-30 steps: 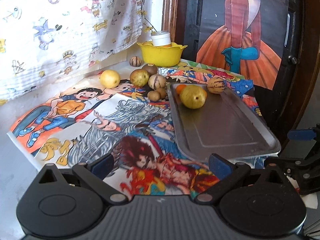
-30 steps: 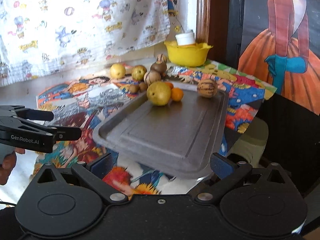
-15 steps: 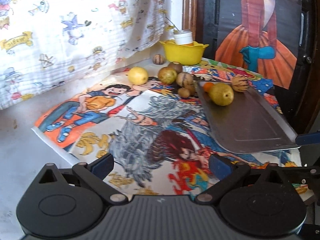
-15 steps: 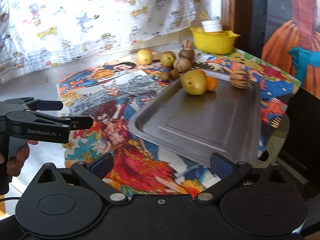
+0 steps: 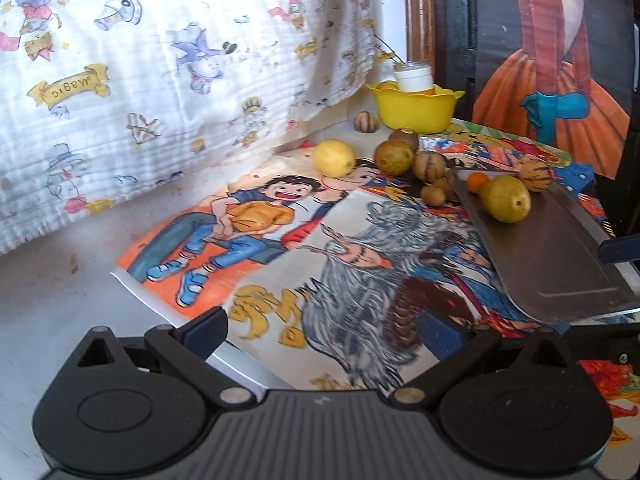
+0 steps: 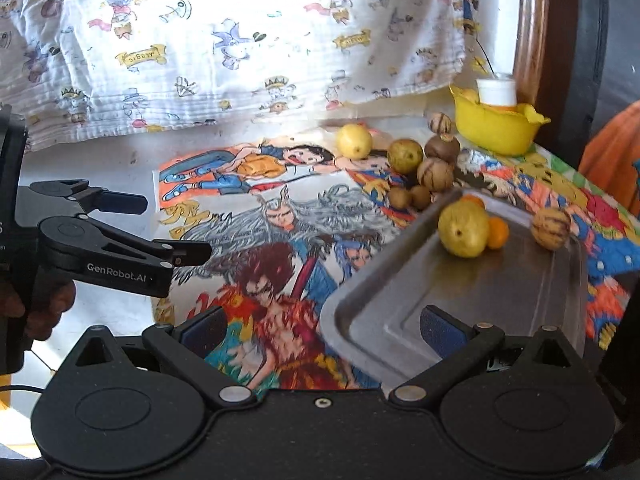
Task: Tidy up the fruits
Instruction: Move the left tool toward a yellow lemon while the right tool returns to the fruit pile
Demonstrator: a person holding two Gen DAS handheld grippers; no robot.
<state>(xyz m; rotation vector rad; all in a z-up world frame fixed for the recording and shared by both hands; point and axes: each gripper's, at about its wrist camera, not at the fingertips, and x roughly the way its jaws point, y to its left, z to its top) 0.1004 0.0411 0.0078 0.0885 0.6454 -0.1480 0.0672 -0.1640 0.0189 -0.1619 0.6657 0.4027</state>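
The left gripper (image 5: 323,330) is spread wide and holds nothing, hovering over the colourful cartoon-printed mat (image 5: 280,248). The right gripper (image 6: 322,330) is equally wide apart and empty, above the near corner of the grey rectangular metal tray (image 6: 500,300). At the tray's far end lie a large yellow-green pear-like fruit (image 6: 463,229), a small orange citrus (image 6: 498,233) touching it, and a striped tan fruit (image 6: 551,227). Beyond the tray a round yellow lemon (image 6: 353,141) and several brownish fruits (image 6: 434,174) sit on the mat near a yellow plastic bowl (image 6: 496,128).
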